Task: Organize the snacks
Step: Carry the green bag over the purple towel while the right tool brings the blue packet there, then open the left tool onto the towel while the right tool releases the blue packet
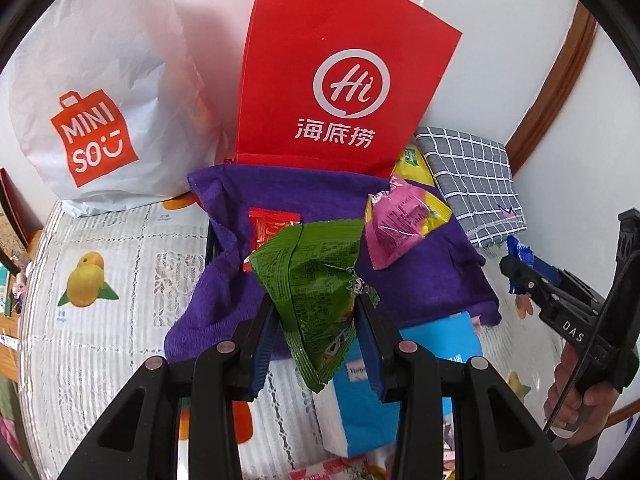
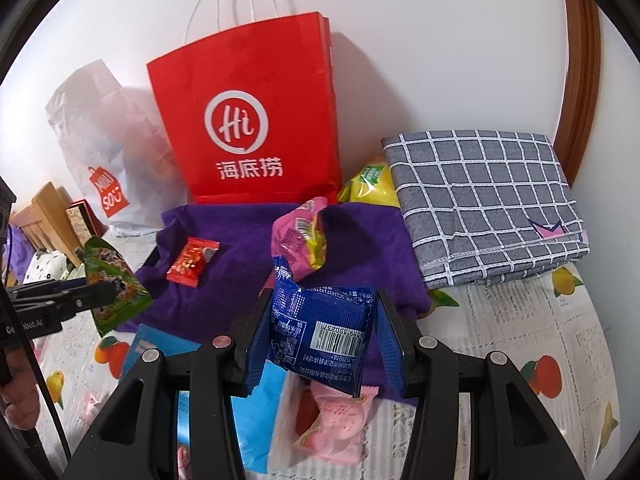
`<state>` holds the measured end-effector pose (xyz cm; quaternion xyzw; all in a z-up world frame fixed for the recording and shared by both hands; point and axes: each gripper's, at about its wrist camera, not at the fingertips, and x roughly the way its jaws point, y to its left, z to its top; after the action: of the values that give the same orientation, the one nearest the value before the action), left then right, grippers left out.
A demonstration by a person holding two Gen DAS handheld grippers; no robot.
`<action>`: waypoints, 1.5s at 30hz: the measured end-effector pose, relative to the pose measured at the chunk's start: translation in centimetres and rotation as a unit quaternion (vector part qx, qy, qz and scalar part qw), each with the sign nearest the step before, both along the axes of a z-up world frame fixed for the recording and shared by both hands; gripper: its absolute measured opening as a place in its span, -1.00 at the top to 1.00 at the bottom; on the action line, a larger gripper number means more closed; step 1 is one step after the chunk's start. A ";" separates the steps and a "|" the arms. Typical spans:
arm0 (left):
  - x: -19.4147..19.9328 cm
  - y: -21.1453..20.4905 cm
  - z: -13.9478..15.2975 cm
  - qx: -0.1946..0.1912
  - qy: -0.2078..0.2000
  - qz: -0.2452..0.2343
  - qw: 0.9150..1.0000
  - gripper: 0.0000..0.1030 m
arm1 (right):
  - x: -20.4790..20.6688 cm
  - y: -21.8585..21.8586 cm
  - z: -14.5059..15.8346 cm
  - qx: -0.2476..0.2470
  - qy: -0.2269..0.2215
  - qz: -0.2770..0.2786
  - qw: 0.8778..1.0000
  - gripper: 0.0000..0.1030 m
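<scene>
— Clamped between the pads of the left gripper (image 1: pixel 316 344) was a green snack packet (image 1: pixel 312 280), held above the near edge of a purple towel (image 1: pixel 420 280). And the other tool?

— A blue snack packet (image 2: pixel 320 336) was pinched by the right gripper (image 2: pixel 320 344), likewise over the towel's near edge.

— What was seen on the towel?

— A small red packet (image 2: pixel 193 256) and a pink-and-yellow packet (image 2: pixel 298 236) were laid there, apart. A red paper bag (image 2: pixel 244 120) was stood upright just behind, a grey checked cloth (image 2: pixel 484 200) beside it, on a fruit-print tablecloth (image 1: pixel 100 280).
</scene>
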<state>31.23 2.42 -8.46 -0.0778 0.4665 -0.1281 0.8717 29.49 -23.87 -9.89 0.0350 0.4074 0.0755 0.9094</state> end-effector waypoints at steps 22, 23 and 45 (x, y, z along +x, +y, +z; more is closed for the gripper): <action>4.9 -1.6 -4.3 0.042 0.031 -0.013 0.999 0.29 | 4.9 0.0 -4.9 -0.011 0.044 0.007 0.999 0.07; 5.0 -1.6 -4.4 0.042 0.032 -0.013 0.999 0.29 | 5.1 0.0 -5.2 -0.013 0.046 0.009 0.999 0.07; 6.1 -2.5 -5.9 0.044 0.054 -0.018 0.997 0.28 | 6.0 0.7 -7.9 -0.008 0.072 0.022 0.997 0.03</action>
<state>37.35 -0.09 -14.36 -0.0375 0.5190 -0.1188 0.8456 35.49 -23.18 -17.77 0.0238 0.4732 0.0897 0.8760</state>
